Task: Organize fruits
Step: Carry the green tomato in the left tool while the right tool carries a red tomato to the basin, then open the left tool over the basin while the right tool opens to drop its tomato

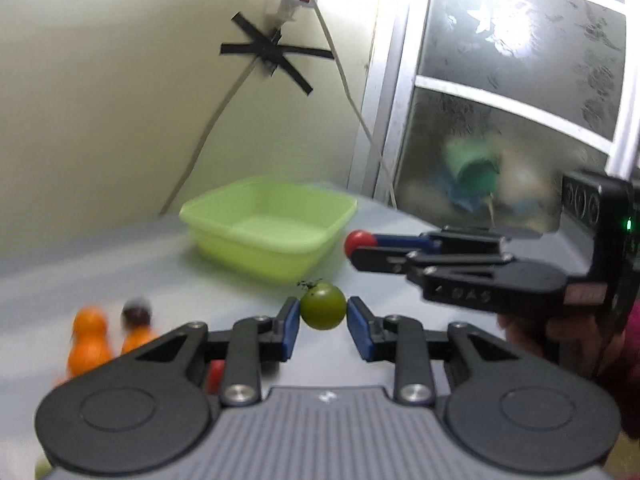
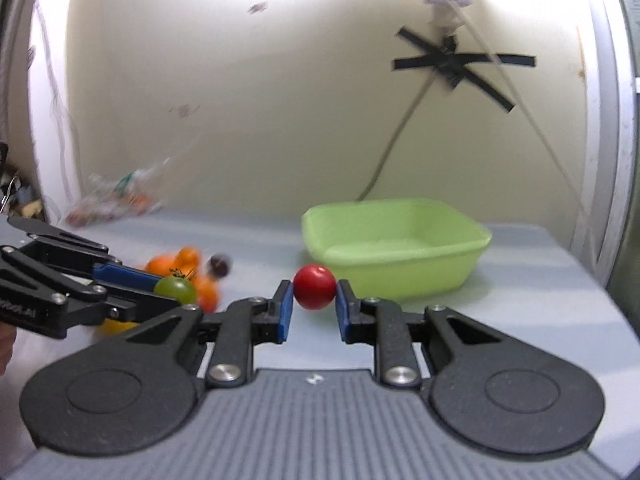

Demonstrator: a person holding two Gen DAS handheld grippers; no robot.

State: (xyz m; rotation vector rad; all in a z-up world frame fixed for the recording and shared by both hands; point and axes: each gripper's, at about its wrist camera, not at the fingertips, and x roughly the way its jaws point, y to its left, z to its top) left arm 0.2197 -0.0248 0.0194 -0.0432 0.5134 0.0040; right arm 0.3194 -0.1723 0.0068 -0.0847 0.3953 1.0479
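Two grippers pinch fruit: left gripper (image 1: 323,312) a green tomato (image 1: 323,306), right gripper (image 2: 314,298) a red tomato (image 2: 314,286); green tub (image 2: 396,248) at one o'clock.

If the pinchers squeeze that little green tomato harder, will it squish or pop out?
The green tomato looks round and smooth, so it might slip from the left gripper, whose pads touch only its sides. Its green skin suggests it is firm, so probably it won't squish easily. Dropped on the table, it would likely roll.
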